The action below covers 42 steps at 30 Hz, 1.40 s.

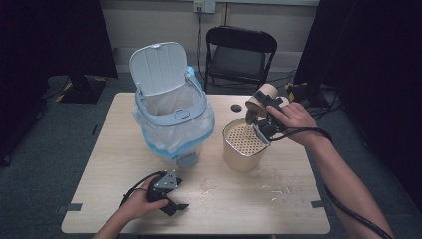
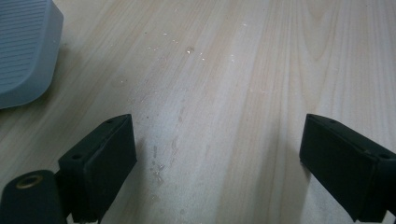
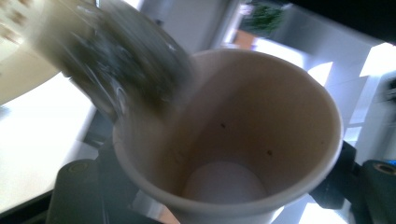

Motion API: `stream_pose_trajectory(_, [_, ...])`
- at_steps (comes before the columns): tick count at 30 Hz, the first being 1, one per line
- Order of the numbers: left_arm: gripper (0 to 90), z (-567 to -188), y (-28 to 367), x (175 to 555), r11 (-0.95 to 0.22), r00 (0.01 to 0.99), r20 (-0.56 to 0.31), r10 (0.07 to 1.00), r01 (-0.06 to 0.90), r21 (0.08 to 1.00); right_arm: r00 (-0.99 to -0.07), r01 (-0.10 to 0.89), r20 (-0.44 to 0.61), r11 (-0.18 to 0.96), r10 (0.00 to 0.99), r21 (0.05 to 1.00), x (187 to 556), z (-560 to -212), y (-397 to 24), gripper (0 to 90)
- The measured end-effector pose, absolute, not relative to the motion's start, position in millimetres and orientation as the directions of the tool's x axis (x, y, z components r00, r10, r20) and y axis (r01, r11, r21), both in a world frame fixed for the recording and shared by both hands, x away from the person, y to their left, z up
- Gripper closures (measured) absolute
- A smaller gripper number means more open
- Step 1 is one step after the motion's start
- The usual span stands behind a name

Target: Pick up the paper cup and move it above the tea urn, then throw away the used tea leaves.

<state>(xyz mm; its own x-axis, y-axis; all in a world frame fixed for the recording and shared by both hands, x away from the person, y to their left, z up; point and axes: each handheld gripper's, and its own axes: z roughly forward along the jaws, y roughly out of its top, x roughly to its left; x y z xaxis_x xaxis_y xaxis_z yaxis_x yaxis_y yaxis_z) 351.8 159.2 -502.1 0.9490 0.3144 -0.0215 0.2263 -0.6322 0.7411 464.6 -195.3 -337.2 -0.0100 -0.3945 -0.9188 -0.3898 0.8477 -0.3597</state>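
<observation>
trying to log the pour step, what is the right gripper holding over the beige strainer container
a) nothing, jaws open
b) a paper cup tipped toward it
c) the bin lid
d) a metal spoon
b: the right gripper is clamped on a paper cup, tipped mouth-down over the beige perforated container; the right gripper view shows the cup between its jaws with dark material spilling out.

The left gripper (image 1: 168, 195) is held low with fingers (image 2: 100, 161) spread wide; the right gripper (image 1: 263, 115) is raised, fingers clamped.
</observation>
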Motion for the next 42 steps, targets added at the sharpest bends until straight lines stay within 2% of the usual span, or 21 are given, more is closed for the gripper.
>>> stream_pose_trajectory(4, [10.1, -502, 159, 352, -0.632, 0.949, -0.022, 0.315, 0.227, 0.741, 0.033, -0.381, -0.906, 0.832, -0.423, -0.403, 461, -334, -192, 26.5])
stream_pose_trajectory(5, [10.1, -502, 159, 352, -0.632, 0.949, -0.022, 0.315, 0.226, 0.741, 0.022, -0.389, -0.91, 0.834, -0.415, -0.39, 461, -333, -192, 26.5])
stream_pose_trajectory(7, [10.1, -502, 159, 352, -0.632, 0.949, -0.021, 0.314, 0.226, 0.741, -0.039, -0.403, -0.938, 0.864, -0.345, -0.301, 462, -330, -193, 26.3])
stream_pose_trajectory(8, [10.1, -502, 159, 352, -0.632, 0.949, -0.022, 0.315, 0.226, 0.741, -0.131, -0.42, -0.958, 0.89, -0.255, -0.179, 464, -326, -195, 26.3])
stream_pose_trajectory(11, [10.1, -502, 159, 352, -0.632, 0.949, -0.021, 0.314, 0.226, 0.741, -0.287, -0.388, -0.954, 0.921, -0.092, 0.028, 469, -322, -203, 26.1])
stream_pose_trajectory(14, [10.1, -502, 159, 352, -0.634, 0.949, -0.021, 0.314, 0.226, 0.74, -0.472, -0.318, -0.875, 0.907, 0.102, 0.278, 476, -322, -213, 26.1])
stream_pose_trajectory(15, [10.1, -502, 160, 352, -0.638, 0.95, -0.017, 0.311, 0.222, 0.737, -0.49, -0.307, -0.862, 0.9, 0.129, 0.309, 477, -323, -215, 26.1])
stream_pose_trajectory(18, [10.1, -502, 159, 352, -0.634, 0.949, -0.021, 0.314, 0.226, 0.739, -0.6, -0.226, -0.751, 0.842, 0.275, 0.489, 482, -326, -224, 26.1])
stream_pose_trajectory(20, [9.7, -501, 159, 352, -0.643, 0.951, -0.016, 0.308, 0.22, 0.734, -0.647, -0.173, -0.683, 0.808, 0.338, 0.563, 486, -328, -228, 26.1])
stream_pose_trajectory(27, [9.4, -501, 159, 352, -0.642, 0.951, -0.016, 0.308, 0.221, 0.734, -0.725, -0.043, -0.518, 0.721, 0.454, 0.692, 493, -332, -234, 26.0])
stream_pose_trajectory(33, [9.2, -502, 159, 352, -0.642, 0.952, -0.016, 0.306, 0.219, 0.735, -0.755, 0.064, -0.377, 0.632, 0.537, 0.772, 499, -332, -239, 25.8])
stream_pose_trajectory(42, [9.2, -502, 159, 352, -0.642, 0.952, -0.016, 0.306, 0.219, 0.735, -0.762, 0.146, -0.257, 0.543, 0.595, 0.827, 504, -331, -246, 25.7])
